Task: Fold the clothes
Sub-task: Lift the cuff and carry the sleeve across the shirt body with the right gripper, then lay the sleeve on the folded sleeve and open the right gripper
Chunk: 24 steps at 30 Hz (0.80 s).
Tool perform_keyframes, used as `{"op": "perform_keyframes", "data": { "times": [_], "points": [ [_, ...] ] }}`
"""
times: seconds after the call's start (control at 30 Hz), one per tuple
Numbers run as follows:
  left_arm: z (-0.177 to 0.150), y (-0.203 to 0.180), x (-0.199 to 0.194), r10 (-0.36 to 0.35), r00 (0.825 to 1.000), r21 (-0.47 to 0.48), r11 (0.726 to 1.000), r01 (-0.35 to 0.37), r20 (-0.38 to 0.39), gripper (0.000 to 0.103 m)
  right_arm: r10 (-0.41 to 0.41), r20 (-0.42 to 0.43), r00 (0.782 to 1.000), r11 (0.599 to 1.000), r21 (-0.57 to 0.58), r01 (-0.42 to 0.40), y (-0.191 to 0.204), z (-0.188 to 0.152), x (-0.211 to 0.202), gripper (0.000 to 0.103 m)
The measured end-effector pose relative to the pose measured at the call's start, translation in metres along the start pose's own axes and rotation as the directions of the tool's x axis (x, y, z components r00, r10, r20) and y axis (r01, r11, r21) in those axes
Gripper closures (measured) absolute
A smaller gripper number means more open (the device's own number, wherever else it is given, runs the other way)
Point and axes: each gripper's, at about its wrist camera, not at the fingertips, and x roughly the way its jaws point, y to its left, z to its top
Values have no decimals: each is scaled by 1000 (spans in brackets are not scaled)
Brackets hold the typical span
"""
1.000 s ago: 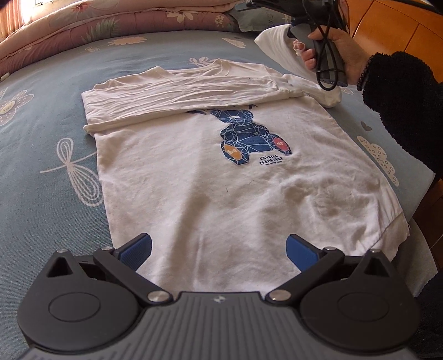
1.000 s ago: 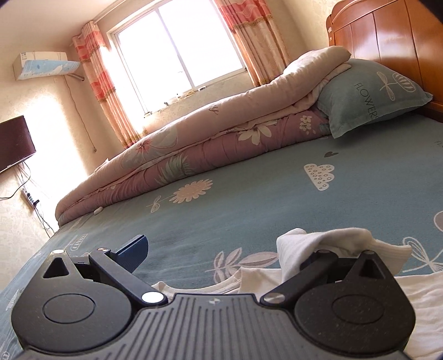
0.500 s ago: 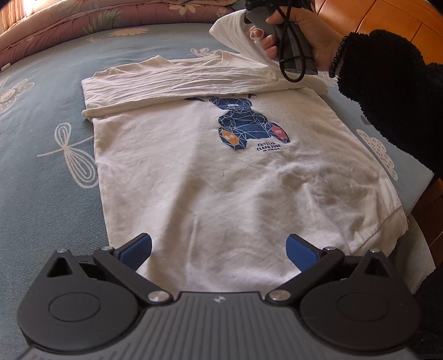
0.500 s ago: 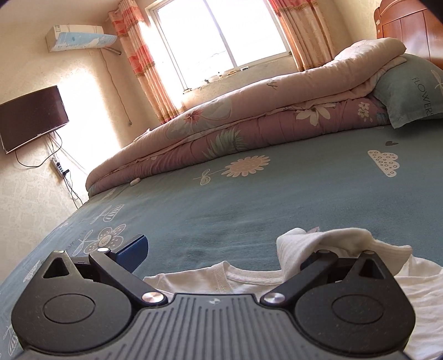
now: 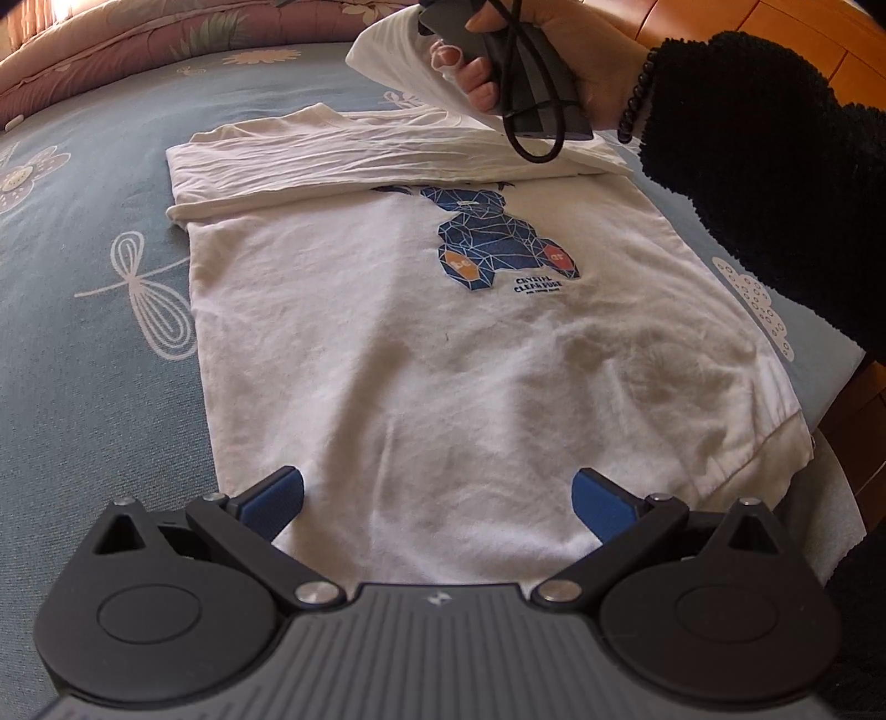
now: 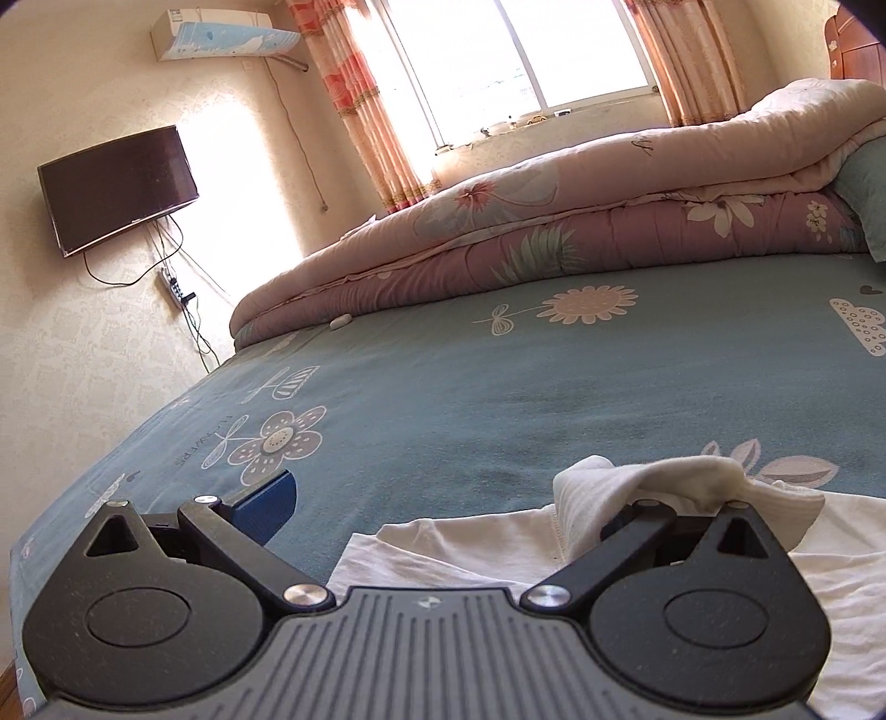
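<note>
White fabric fills most of the left wrist view: a T-shirt lies flat on the blue patterned bed, its blue bear print facing up and its far part folded over into a band across the top. The left claw hovers low over the near hem with its blue-padded fingers spread wide, nothing between them; whether the pads touch the cloth cannot be told. At the far right corner of the shirt a hand in a black fuzzy sleeve grips the handle of the right claw, and a flap of white cloth, the sleeve of the shirt, hangs lifted from it above the folded band. In the right wrist view that flap is bunched over the right-hand finger, hiding its pad, while the left blue finger stands well out to the side, so the claw is spread with the cloth draped on one finger rather than pinched. Beyond lie a rolled pink quilt, a window and a wall television.
</note>
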Motion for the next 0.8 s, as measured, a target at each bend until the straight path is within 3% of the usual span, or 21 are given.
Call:
{"op": "perform_keyframes", "data": {
  "times": [0.57, 0.8],
  "points": [
    [-4, -1, -1, -8, 1000, -6, 1000, 8, -2, 1, 58, -168, 984, 992, -98, -75, 42, -35, 35, 0],
    [-7, -1, -2, -6, 1000, -6, 1000, 6, -2, 1, 31, -303, 952, 993, -103, -65, 41, -56, 53, 0]
  ]
}}
